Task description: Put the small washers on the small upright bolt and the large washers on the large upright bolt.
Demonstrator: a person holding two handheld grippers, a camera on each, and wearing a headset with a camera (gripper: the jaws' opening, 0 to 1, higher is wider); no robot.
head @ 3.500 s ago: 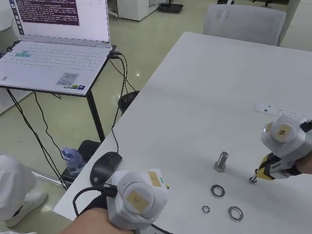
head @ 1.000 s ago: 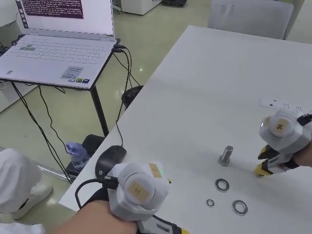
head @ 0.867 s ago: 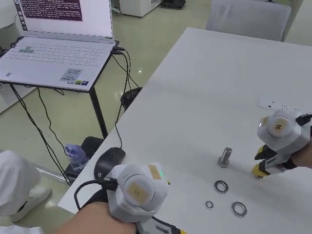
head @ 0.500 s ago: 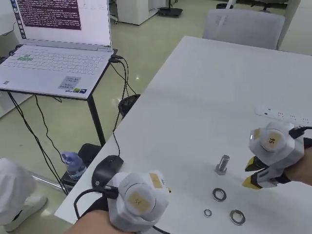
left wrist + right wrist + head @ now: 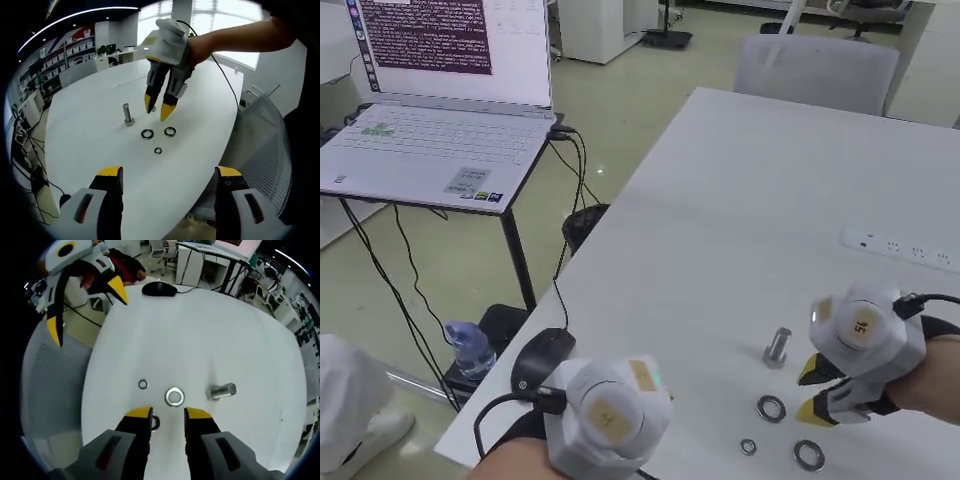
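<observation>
A large steel bolt [image 5: 777, 346] stands upright on the white table [image 5: 720, 200]. In front of it lie two large washers [image 5: 771, 408] [image 5: 809, 455] and one small washer [image 5: 748, 446]. My right gripper [image 5: 813, 392] hovers just right of the nearer large washer, open with nothing between its yellow tips. Its own view looks down on a large washer [image 5: 175, 396], the small washer [image 5: 143, 384] and the bolt [image 5: 222, 390]; its left finger partly covers another washer [image 5: 154, 422]. My left gripper [image 5: 169, 172] stands open off the table's near edge, facing the bolt [image 5: 128, 114]. The small bolt is hidden behind the right gripper.
A black mouse [image 5: 542, 355] lies at the table's near left corner with its cable. A power strip [image 5: 900, 247] sits at the far right. Left of the table stand a laptop [image 5: 440, 100] on a stand and a water bottle [image 5: 468, 345]. A grey chair [image 5: 815, 70] is beyond.
My right gripper has left the spot right of the large bolt and moved down and left toward the washers. The washers, the bolt and the left gripper stay put; the head camera shifted.
</observation>
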